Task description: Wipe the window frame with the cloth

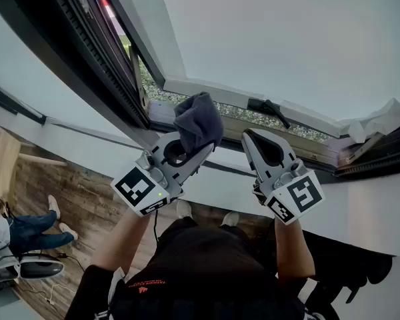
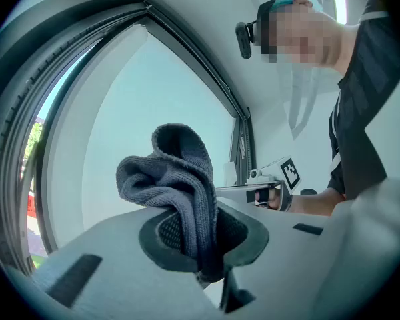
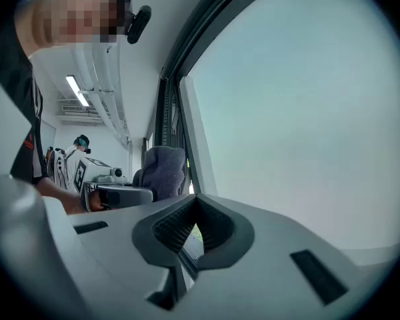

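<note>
Cloth [image 1: 199,122], a dark grey bunch, is clamped in the left hand-held gripper [image 1: 199,151] and held up at the lower corner of the open window frame [image 1: 87,52]; whether it touches the frame I cannot tell. Just beside the cloth, the right hand-held gripper [image 1: 257,139] hovers, jaws together on nothing. Wiping seems at most begun, with most of the frame left to do.
</note>
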Available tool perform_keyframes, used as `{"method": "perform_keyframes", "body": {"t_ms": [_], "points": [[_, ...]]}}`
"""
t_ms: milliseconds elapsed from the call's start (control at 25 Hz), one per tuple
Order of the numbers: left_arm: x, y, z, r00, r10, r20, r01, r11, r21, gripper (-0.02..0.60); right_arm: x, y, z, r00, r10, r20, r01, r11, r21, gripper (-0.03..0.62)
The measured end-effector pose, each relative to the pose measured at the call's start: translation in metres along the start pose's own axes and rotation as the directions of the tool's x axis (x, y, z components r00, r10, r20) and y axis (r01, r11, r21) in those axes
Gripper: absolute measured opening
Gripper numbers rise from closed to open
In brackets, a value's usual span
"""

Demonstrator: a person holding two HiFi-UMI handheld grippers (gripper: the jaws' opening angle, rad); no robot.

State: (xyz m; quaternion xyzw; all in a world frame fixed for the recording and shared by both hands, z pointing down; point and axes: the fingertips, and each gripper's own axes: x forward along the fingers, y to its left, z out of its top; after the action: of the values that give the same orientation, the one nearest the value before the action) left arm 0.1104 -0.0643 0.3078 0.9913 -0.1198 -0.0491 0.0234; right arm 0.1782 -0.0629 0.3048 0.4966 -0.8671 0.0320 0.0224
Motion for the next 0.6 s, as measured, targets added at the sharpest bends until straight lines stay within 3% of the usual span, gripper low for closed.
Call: {"method": "perform_keyframes", "body": {"t_ms": [320, 600], "points": [[-0.008, 0.006, 0.008, 1.000, 0.028, -0.005, -0.028, 0.999, 0.038, 0.053, 0.009, 0.005, 0.012, 0.999, 0.034, 0.022, -0.035, 0.999, 0.026, 0.000], [-0.043, 0.035, 0.050, 0.989, 0.144, 0.018, -0.145, 0.976, 0.164, 0.052, 0.040, 0.033, 0.045, 0.989, 0.125, 0.079, -0.124, 0.992, -0.013, 0.000]]}}
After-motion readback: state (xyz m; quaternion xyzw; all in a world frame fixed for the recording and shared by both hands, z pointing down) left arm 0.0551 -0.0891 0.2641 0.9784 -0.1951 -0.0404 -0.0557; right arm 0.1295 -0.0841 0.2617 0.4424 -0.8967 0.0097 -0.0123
